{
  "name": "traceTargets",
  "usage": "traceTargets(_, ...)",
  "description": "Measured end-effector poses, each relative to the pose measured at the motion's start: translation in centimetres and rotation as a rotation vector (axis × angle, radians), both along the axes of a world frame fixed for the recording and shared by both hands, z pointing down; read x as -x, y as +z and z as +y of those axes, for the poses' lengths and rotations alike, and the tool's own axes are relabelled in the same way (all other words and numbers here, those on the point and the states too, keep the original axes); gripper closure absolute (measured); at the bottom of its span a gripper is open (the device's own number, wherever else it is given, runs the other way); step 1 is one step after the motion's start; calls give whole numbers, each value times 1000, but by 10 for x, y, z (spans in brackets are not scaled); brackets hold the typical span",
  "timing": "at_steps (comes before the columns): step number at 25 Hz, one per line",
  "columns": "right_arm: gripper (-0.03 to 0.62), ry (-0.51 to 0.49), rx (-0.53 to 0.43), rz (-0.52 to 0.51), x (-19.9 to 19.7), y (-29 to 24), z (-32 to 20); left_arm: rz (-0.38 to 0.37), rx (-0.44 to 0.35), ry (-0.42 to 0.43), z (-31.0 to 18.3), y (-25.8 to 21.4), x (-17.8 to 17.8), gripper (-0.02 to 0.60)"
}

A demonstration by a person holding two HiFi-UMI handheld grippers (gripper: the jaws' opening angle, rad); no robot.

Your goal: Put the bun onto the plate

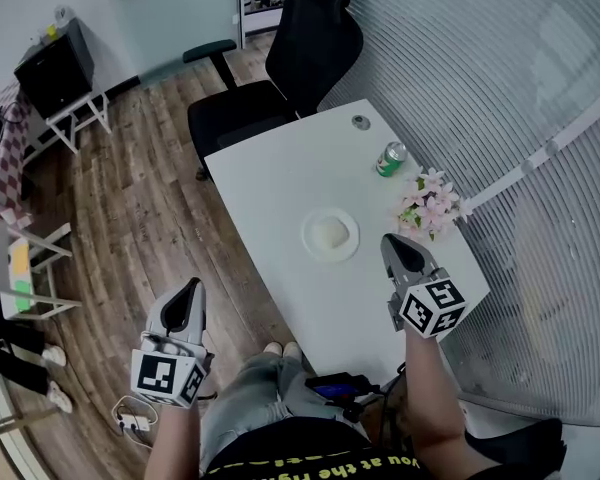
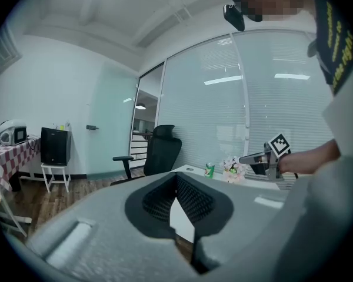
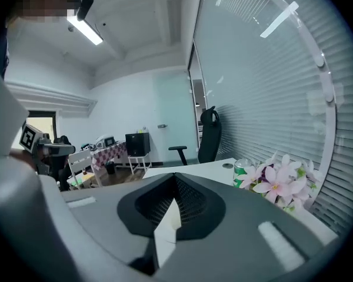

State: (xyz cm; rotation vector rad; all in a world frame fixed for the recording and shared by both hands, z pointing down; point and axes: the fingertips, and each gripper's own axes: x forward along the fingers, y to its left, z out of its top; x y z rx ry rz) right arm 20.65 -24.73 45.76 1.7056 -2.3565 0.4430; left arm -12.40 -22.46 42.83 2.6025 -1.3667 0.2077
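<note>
A pale bun point(image 1: 329, 231) lies on a small white plate point(image 1: 307, 238) in the middle of the white table point(image 1: 280, 168). My right gripper point(image 1: 391, 242) hovers above the table just right of the plate, jaws shut and empty. My left gripper point(image 1: 192, 287) hangs off the table's left side, over the wooden floor, with its jaws together and nothing in them. In the left gripper view the left gripper point(image 2: 176, 178) points towards the table, and the right gripper point(image 2: 254, 157) shows beyond it. In the right gripper view the right gripper point(image 3: 175, 179) points along the table.
A green can point(image 1: 390, 158) and a bunch of pink flowers point(image 1: 428, 206) stand near the table's right edge by the blinds. A black office chair point(image 1: 290, 58) sits at the far end. A power strip point(image 1: 133, 421) lies on the floor near my feet.
</note>
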Motion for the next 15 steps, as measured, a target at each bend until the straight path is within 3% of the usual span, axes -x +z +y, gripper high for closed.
traceTargets(15,586,100,-64,57,-21,-49,69,20,-60,61,-16,-17,-13,578)
